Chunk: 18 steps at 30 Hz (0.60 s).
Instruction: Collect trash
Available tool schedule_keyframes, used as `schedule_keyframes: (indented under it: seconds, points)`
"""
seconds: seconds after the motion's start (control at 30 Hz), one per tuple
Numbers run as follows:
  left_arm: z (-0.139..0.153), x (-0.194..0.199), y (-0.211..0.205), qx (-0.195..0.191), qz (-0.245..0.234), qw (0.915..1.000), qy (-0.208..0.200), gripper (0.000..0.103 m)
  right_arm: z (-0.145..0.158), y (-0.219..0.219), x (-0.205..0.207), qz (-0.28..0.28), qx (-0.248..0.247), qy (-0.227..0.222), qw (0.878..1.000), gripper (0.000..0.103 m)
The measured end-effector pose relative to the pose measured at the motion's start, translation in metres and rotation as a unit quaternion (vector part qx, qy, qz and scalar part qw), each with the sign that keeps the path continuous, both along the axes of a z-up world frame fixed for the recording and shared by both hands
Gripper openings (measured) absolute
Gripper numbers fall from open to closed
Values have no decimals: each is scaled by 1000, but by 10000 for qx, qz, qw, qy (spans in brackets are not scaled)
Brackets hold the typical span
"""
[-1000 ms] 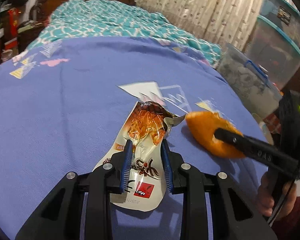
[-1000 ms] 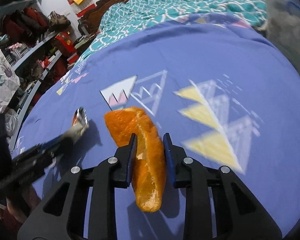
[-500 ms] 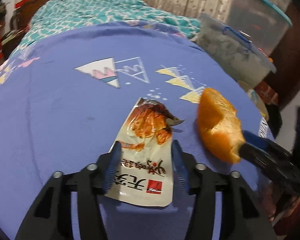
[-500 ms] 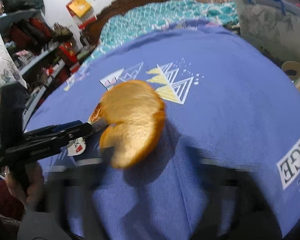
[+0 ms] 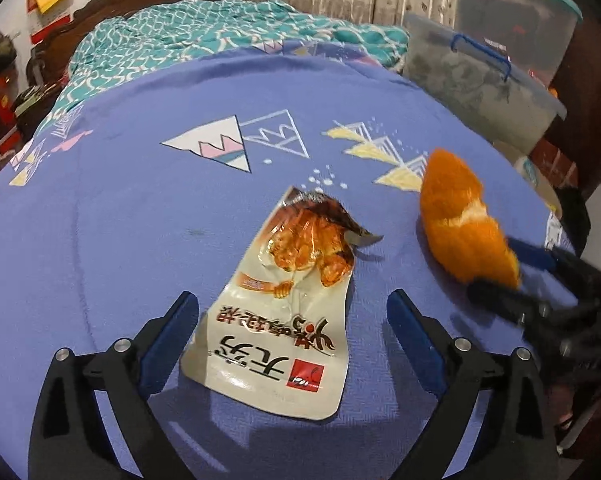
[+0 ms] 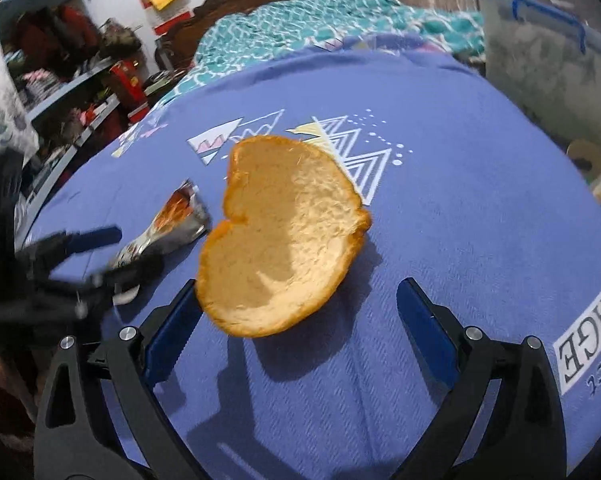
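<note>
Left wrist view first: my left gripper (image 5: 292,320) has its jaws spreading right now, and the wrapper (image 5: 284,304) lies flat on the blue sheet (image 5: 120,220) between them, no pad pressing on it. To the right the peel (image 5: 464,224) sits on the sheet with the right gripper's tips at its near end. I judge the step as laying both scraps down together near the sheet's near edge. To do it well I would let the jaws finish spreading, then draw straight back, so that no pad drags the light wrapper along.

A second ago these jaws were pinched on the wrapper and held it partly upright. Now it lies loose and the view has swung right.

Right wrist view: my right gripper (image 6: 300,320) stands wide apart. The peel (image 6: 284,236) lies pith side up between the jaws; its near edge seems to overlap the left pad, though blur keeps me from calling it contact. The wrapper (image 6: 172,224) is just left of it. I would pull back slowly here too.

A second ago these jaws squeezed the peel folded lengthwise; now it has sprung open into a broad cup.
</note>
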State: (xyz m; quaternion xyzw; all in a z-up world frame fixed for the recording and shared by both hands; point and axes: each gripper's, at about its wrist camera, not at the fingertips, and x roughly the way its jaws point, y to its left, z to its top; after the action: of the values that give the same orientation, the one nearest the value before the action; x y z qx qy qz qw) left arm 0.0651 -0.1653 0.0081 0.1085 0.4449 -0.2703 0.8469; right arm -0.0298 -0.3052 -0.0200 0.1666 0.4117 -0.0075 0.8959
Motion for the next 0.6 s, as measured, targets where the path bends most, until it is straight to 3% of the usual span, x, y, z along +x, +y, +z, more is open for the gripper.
schedule_keyframes:
  seconds: [0.07,0.1,0.13,0.17,0.2,0.23,0.27,0.37,0.6]
  points:
    - [-7,4,-3,129,34,9999,33,90,-3,-2,7,-10,87,90,9999,96]
    - [-6,4,-4,146,53,9999,-11,84,-3,-2,10,-23,64,92,9999,96]
    - [-5,4,-4,177,70,9998,-72,65,-3,-1,12,-7,49,90,9999,95]
    - [-4,4,-6,257,37,9995,-184,61,-3,1,15,43,28,96,9999,79]
    - [-2,4,-8,183,-59,9997,-152,48,-3,4,16,52,-55,73,9999,67]
    - [2,3,-10,99,-128,9998,-147,30,-2,6,19,117,-81,58,9999,60]
    - [6,2,-13,113,-138,9996,-202,26,1,7,19,100,-141,-14,9999,51]
    - [16,3,-26,44,-288,9994,-197,23,7,5,17,68,-107,-184,9997,42]
    - [29,7,-71,-553,-751,9950,366,22,11,-40,-10,-566,164,-441,9973,39]
